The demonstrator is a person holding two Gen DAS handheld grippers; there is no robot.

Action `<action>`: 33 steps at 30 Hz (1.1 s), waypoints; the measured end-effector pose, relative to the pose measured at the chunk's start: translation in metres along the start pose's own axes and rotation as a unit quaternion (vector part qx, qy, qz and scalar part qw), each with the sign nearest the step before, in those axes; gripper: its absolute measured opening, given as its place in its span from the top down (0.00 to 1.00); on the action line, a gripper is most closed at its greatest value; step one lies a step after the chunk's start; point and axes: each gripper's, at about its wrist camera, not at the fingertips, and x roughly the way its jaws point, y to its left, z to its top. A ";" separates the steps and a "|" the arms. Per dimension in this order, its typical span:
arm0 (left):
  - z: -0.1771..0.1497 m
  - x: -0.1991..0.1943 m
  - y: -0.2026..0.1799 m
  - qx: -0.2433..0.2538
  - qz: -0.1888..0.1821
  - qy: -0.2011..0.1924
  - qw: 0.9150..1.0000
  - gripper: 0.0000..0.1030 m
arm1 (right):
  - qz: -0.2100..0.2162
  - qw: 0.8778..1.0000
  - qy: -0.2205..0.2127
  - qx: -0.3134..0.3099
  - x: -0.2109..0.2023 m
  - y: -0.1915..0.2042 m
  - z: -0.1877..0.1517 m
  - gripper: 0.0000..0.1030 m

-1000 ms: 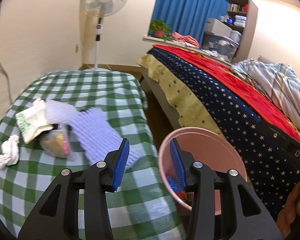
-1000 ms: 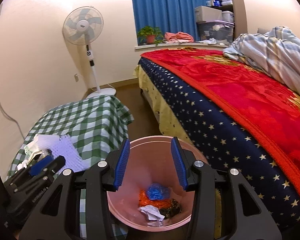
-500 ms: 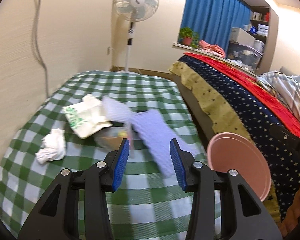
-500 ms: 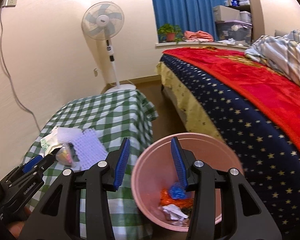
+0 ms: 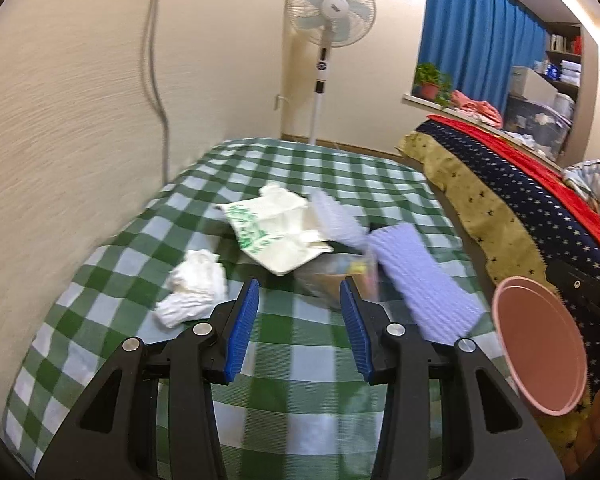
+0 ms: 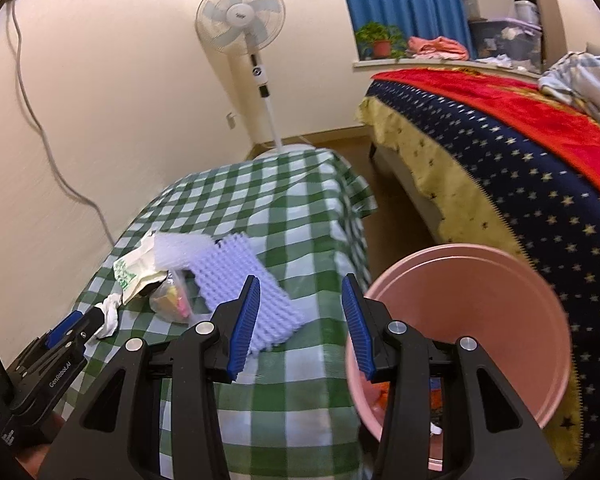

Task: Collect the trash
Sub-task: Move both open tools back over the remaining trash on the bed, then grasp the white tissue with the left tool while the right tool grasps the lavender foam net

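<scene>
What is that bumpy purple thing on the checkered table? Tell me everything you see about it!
The bumpy purple sheet looks like soft foam packing, pale lilac, covered in rows of little ridges. It is a long rectangle lying flat on the green-and-white checkered cloth, reaching toward the table edge nearest the pink bin. Its far end meets a whiter, crumpled foam piece, and a small clear bag lies against its side. Neither gripper touches it.

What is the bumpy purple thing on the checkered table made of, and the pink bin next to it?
The bumpy purple sheet looks like soft foam packing: pale lilac, matte, with rows of ridges and a slight bend. The pink bin seems to be hard plastic: smooth, evenly coloured walls with a faint sheen and a thin moulded rim. Neither can be confirmed by sight alone.
</scene>
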 end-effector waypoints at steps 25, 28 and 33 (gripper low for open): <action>-0.001 0.055 0.056 -0.070 0.098 0.051 0.991 0.44 | 0.018 0.994 0.104 -0.005 0.104 0.016 -0.021 0.57; -0.001 0.059 0.059 -0.077 0.098 0.060 0.990 0.44 | 0.018 0.993 0.112 0.000 0.109 0.014 -0.024 0.57; -0.004 0.066 0.063 -0.084 0.092 0.079 0.989 0.44 | 0.017 0.992 0.124 -0.006 0.113 0.016 -0.027 0.57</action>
